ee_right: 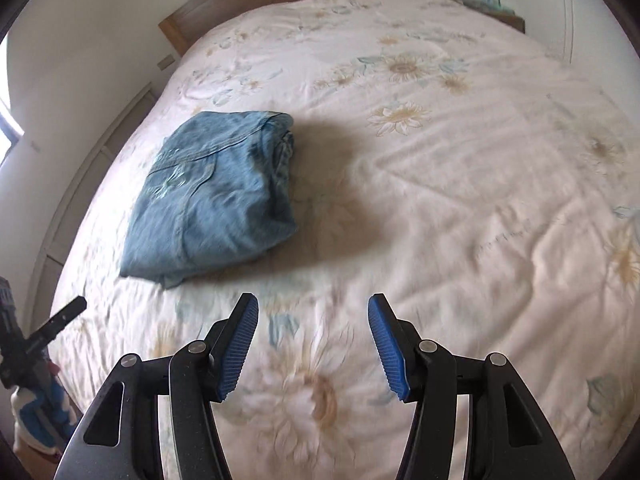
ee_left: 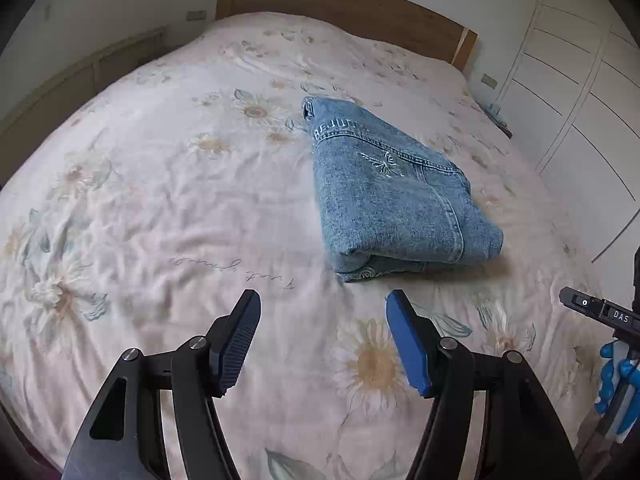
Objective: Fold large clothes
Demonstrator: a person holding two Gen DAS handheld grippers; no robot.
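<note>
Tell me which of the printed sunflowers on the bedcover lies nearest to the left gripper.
The large sunflower just beside the blue pad of the left gripper. It is printed below the folded jeans; the other flowers lie further up the bedcover or far to the side.

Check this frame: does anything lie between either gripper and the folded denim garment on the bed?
Nothing visible does. The left gripper and right gripper both stand open and empty, apart from the folded denim garment, with only bare floral bedspread in between.
</note>
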